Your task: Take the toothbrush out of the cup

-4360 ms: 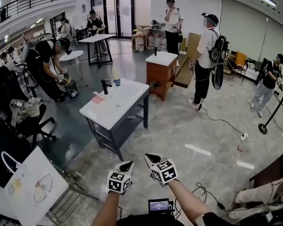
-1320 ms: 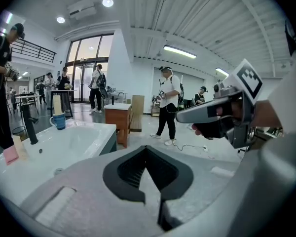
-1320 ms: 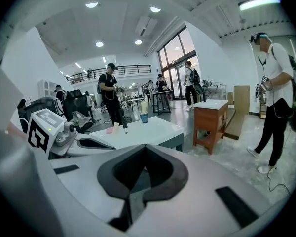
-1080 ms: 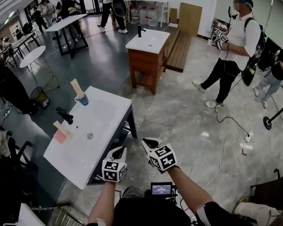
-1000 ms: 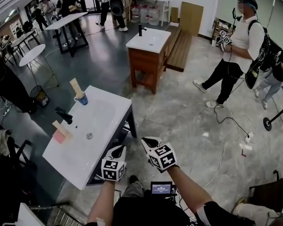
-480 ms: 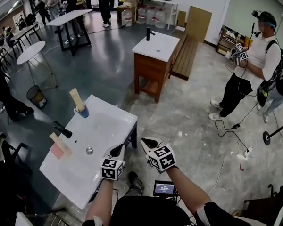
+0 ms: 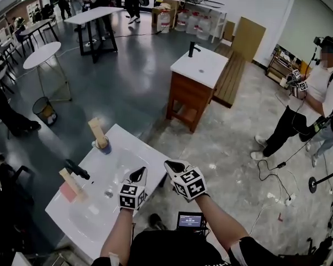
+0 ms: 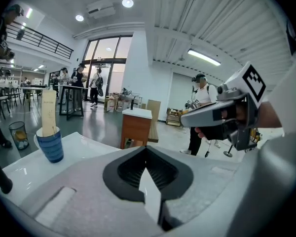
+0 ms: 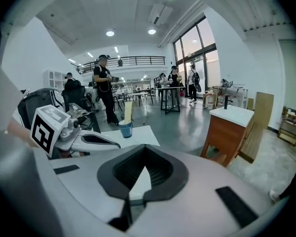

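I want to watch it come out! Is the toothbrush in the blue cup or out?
In. The toothbrush stands upright inside the blue cup, poking high above its rim.

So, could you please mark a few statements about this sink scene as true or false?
1. The blue cup stands upright on the white sink top. True.
2. The right tool holds the toothbrush. False: the toothbrush stands in the cup, and the right tool is shut on nothing.
3. The left tool is shut and empty. True.
4. The faucet is white. False: it is black.
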Demonstrator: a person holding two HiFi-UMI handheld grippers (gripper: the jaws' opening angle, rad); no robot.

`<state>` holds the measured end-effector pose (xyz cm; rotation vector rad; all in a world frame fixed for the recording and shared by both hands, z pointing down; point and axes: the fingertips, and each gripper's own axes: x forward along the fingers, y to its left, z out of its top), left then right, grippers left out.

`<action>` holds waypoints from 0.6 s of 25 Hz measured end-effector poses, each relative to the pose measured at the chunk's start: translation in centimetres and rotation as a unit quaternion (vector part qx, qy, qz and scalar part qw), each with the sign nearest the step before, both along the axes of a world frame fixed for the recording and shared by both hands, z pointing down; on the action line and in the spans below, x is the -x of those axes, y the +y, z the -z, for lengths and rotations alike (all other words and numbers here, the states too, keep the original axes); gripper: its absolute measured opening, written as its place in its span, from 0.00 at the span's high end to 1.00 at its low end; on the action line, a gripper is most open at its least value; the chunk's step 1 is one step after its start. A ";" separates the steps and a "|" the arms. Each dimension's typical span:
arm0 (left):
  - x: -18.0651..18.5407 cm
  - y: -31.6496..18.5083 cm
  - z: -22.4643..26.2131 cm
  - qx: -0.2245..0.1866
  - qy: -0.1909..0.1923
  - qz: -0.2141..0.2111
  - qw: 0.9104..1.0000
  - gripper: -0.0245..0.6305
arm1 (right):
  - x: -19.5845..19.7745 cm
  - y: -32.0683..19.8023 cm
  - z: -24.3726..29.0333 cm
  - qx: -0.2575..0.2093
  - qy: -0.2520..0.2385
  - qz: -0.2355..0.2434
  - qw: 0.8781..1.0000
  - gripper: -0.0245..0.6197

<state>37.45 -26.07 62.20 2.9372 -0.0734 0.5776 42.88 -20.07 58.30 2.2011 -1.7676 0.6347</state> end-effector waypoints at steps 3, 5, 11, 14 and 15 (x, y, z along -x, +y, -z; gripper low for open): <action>-0.4 -1.8 -0.4 0.005 -0.001 0.015 1.000 0.95 | -0.6 -2.2 -0.1 0.003 0.002 0.016 1.000 0.95; -0.6 -2.9 -0.6 0.005 -0.002 0.024 1.000 0.95 | -1.0 -3.6 -0.4 0.003 0.002 0.023 1.000 0.95; -0.3 -6.5 -1.5 0.008 -0.010 0.072 0.997 0.95 | -0.8 -7.9 -1.6 0.004 -0.007 0.075 0.997 0.95; -0.1 -8.3 -1.9 0.007 -0.015 0.105 0.994 0.95 | -0.7 -10.3 -2.1 0.006 -0.012 0.113 0.994 0.95; -0.1 -8.9 -2.0 0.006 -0.016 0.118 0.993 0.95 | -0.8 -11.1 -2.2 0.006 -0.014 0.125 0.992 0.95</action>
